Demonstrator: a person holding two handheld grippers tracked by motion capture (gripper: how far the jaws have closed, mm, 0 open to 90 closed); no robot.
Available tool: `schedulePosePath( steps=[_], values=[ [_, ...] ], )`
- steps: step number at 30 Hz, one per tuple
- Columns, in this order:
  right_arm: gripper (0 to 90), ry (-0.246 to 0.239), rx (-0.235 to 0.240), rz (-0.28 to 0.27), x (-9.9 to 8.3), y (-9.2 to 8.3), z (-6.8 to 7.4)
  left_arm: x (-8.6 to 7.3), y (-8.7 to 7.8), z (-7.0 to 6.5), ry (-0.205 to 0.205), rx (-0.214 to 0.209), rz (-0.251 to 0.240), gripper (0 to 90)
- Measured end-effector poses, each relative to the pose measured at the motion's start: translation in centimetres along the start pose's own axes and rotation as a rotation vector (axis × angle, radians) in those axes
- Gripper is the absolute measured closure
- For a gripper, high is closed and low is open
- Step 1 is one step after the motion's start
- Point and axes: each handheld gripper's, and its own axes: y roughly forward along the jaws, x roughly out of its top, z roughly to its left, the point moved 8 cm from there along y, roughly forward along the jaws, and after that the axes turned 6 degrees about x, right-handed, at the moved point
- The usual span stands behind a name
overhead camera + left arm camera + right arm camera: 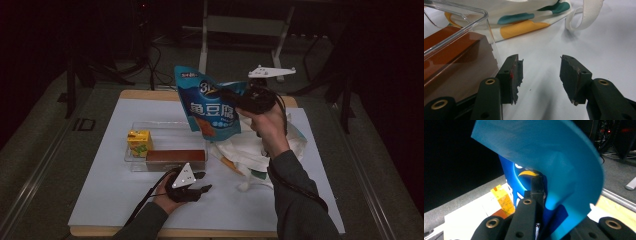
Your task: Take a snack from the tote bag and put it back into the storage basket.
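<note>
L gripper (204,182) open on table; R gripper (231,96) pinching blue snack bag (207,107) aloft.

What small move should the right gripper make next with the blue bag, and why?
Probably carry the blue bag left and down toward the clear tray. The right gripper is shut on it in the air, and the tray has bare room behind the yellow carton.
</note>
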Motion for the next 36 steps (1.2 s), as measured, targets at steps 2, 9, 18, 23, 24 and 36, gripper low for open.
schedulePosePath(
  steps=[2, 9, 18, 23, 24, 36],
  values=[
    [89.4, 0.000, 0.004, 0.001, 0.0, 0.4, 0.1, 0.0, 0.0, 0.0, 0.000, 0.001, 0.000, 49.8],
    [89.4, -0.001, 0.012, 0.008, 0.0, 1.5, 0.4, 0.0, 0.0, 0.0, 0.000, -0.002, 0.000, 49.9],
    [89.4, 0.004, 0.031, 0.010, 0.1, 3.2, 0.9, 0.0, 0.0, 0.0, 0.001, -0.001, 0.001, 49.9],
    [89.3, 0.007, 0.040, 0.012, 0.2, 4.2, 1.2, 0.0, 0.0, -0.1, 0.003, -0.002, 0.001, 49.9],
    [89.3, 0.008, 0.040, 0.012, 0.3, 4.4, 1.2, 0.0, 0.0, -0.1, 0.005, -0.001, 0.000, 49.9],
    [89.3, 0.023, 0.051, 0.019, 0.2, 6.8, 1.8, 0.0, 0.0, -0.1, 0.009, 0.001, -0.001, 50.1]
  ],
)
